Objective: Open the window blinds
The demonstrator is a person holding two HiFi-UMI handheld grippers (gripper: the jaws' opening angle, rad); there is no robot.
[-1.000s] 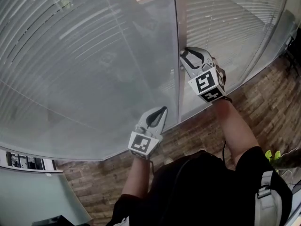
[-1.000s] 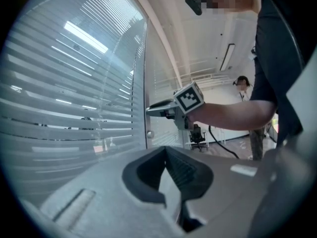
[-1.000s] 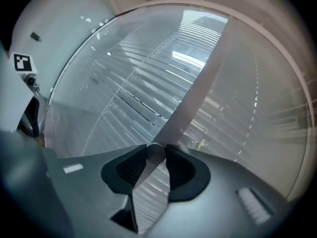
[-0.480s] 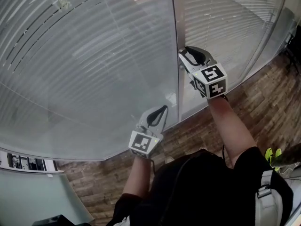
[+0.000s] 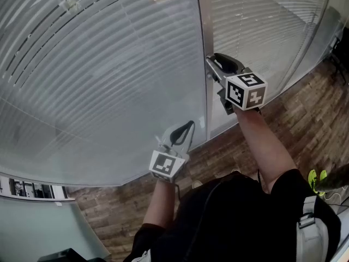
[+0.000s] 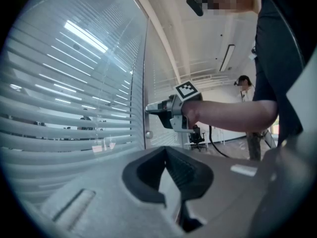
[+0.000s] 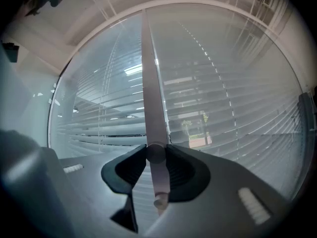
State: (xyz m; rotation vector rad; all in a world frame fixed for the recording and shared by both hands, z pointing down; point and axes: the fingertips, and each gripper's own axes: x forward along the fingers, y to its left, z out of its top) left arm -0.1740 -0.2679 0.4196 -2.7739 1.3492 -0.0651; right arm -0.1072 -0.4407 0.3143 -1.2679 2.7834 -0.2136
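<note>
**Head view.** The window blinds (image 5: 98, 75) are seen lowered behind glass panes, which are divided by an upright frame (image 5: 203, 37). The right gripper (image 5: 212, 64) is held level with its tips at the frame, and its marker cube (image 5: 245, 91) is turned toward the camera. What lies between the tips cannot be made out here, being seemingly covered by the jaws. The left gripper (image 5: 188, 129) is held lower and left of the frame, near the glass. A wood-patterned floor (image 5: 305, 124) is seen below.

**Left gripper view.** The left gripper (image 6: 166, 151) is shown with its jaws pressed together and nothing between them. The blinds (image 6: 59, 98) fill the left side. The right gripper (image 6: 151, 109) is seen beyond, with its tips at the frame (image 6: 146, 58). A smaller knob (image 6: 148, 134) sits on the frame just below it.

**Right gripper view.** The right gripper (image 7: 156, 151) is shown pinching a round knob (image 7: 156, 155) mounted on the frame (image 7: 150, 83), with one pad pressed to each side. The smaller knob (image 7: 159, 201) is seen below it. Slats with narrow bright gaps are seen on both sides of the frame.
</note>
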